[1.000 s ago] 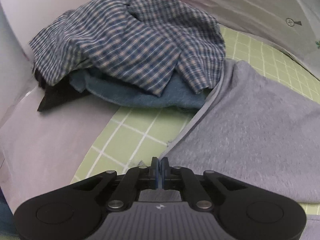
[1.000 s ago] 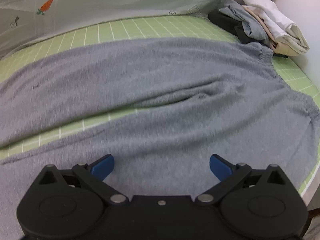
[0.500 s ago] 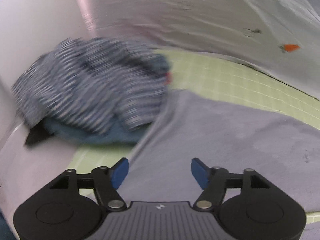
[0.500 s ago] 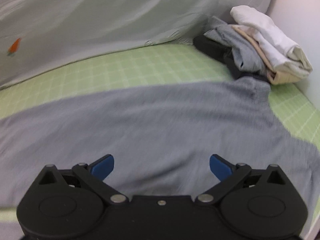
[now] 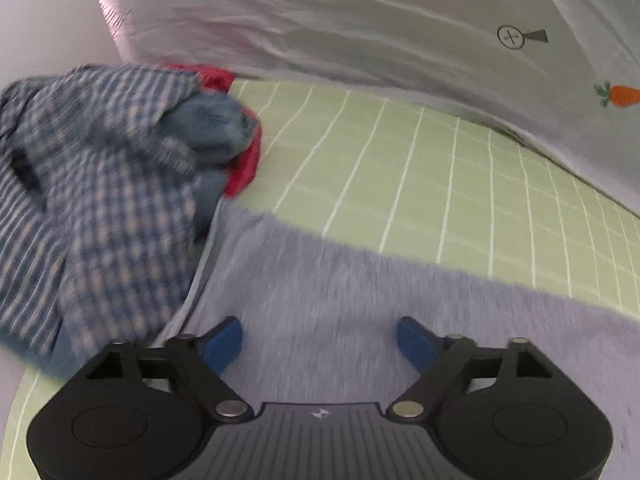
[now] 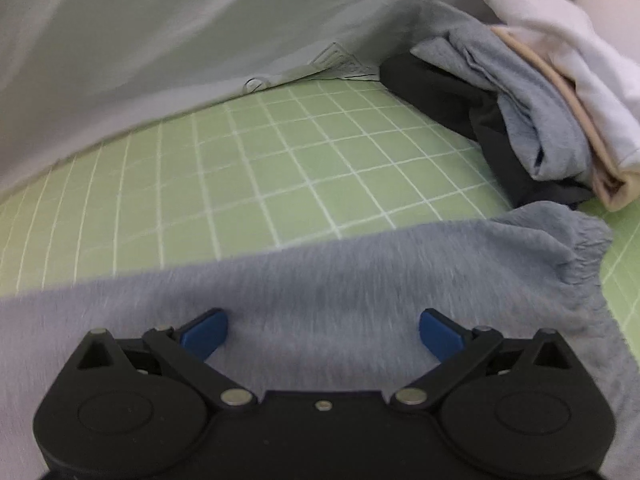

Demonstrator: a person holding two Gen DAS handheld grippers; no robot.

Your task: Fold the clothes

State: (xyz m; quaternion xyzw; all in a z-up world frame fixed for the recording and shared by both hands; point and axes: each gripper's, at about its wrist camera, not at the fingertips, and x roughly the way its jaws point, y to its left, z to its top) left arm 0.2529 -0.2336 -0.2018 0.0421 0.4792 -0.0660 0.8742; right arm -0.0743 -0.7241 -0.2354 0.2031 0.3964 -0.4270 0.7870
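1. The left gripper (image 5: 319,340) is seen at the bottom centre of the left wrist view, its blue fingers spread wide with nothing held between them.
2. The grey garment (image 5: 360,292) is spread across the lower half of that frame, on the green checked sheet (image 5: 400,168).
3. A heap of unfolded clothes, topped by a blue plaid shirt (image 5: 100,184), is seen at the left, touching the garment's edge.
4. The right gripper (image 6: 323,332) is likewise held wide and empty at the bottom centre of its view, over the grey garment (image 6: 360,276).
5. A folded stack (image 6: 540,92) is placed at the upper right.
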